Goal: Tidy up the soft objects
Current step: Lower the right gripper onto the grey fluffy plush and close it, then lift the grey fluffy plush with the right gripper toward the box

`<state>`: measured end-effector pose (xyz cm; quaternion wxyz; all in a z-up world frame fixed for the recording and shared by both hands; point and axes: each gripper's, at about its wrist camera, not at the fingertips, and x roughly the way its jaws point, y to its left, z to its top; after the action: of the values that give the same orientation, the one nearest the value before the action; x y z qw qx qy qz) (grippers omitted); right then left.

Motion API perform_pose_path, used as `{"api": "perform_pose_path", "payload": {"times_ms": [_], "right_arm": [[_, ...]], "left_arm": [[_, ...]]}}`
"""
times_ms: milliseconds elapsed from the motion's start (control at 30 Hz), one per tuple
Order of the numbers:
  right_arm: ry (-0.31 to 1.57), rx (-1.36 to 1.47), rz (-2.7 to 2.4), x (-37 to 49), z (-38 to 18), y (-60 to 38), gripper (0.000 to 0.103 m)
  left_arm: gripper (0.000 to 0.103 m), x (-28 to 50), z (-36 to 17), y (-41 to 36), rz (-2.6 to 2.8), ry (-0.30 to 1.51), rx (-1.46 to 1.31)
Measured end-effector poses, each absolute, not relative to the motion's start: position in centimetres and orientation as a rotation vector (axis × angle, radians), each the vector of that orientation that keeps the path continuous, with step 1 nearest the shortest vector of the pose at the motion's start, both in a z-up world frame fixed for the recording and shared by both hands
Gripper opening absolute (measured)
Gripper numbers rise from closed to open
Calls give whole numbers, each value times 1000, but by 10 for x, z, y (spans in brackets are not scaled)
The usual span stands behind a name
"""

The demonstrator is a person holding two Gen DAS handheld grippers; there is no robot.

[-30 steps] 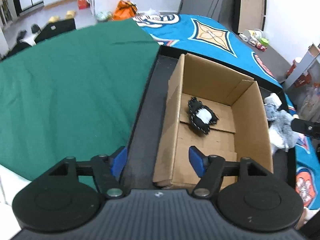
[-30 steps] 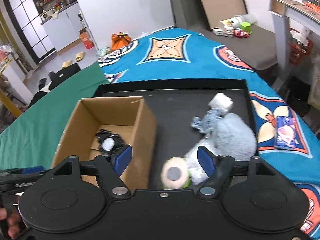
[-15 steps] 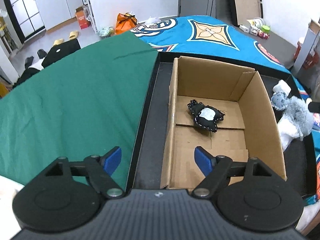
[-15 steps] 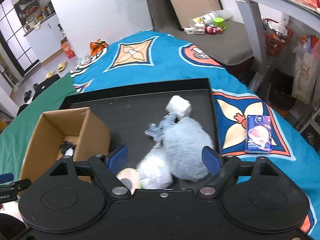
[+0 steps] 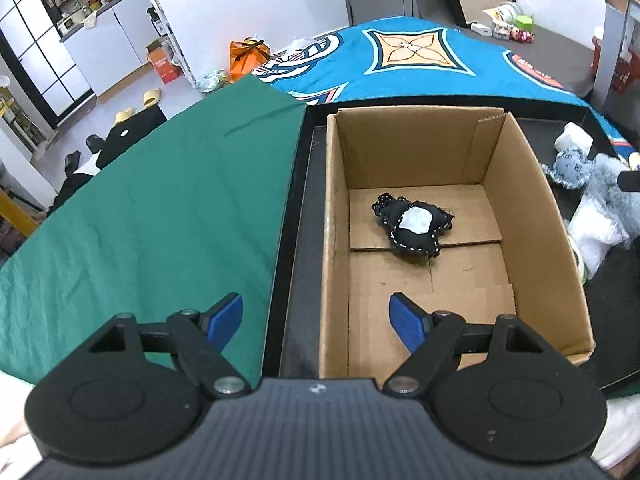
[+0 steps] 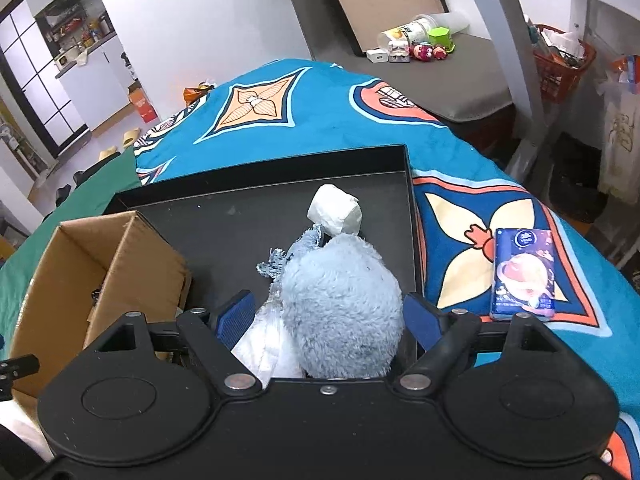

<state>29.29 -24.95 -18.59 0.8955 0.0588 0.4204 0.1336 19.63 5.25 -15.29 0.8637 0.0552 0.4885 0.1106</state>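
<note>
An open cardboard box point(image 5: 336, 216) stands in a black tray point(image 6: 224, 216); a black soft toy with a white patch point(image 5: 412, 224) lies on its floor. My left gripper point(image 5: 316, 318) is open and empty, straddling the box's near left wall. A fluffy grey-blue plush point(image 6: 340, 304) lies in the tray right of the box point(image 6: 100, 276), with a white soft piece point(image 6: 260, 344) beside it and a white roll point(image 6: 334, 216) behind it. My right gripper point(image 6: 330, 318) is open, its fingers on either side of the plush. The plush also shows in the left wrist view point(image 5: 604, 192).
A green cloth point(image 5: 140, 208) covers the surface left of the tray. A blue patterned blanket point(image 6: 288, 104) lies behind and to the right. A small blue packet point(image 6: 524, 276) lies on the blanket right of the tray.
My right gripper has moved right and forward from beside the box until the grey-blue plush sits between its open fingers. My left gripper has drawn back and risen over the box's near corner.
</note>
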Motion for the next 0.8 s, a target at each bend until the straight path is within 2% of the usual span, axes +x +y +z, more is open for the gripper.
{"api": "perform_pose_path", "payload": {"times_ms": [67,267,400,800], "right_arm": [[875,117,267,296,-191,-250,80],[901,167,272,303,-201,-259,60],[894,152,277,303,-203,-259,53],[888,186,246,293,-193,-270,50]], "left_arm": [[79,197,-153,51,238,1020,119],[79,199,-151,49,255,1010,128],[79,205,-156,45,267,1038,157],[79,202,-152,42,267,1024,170]]}}
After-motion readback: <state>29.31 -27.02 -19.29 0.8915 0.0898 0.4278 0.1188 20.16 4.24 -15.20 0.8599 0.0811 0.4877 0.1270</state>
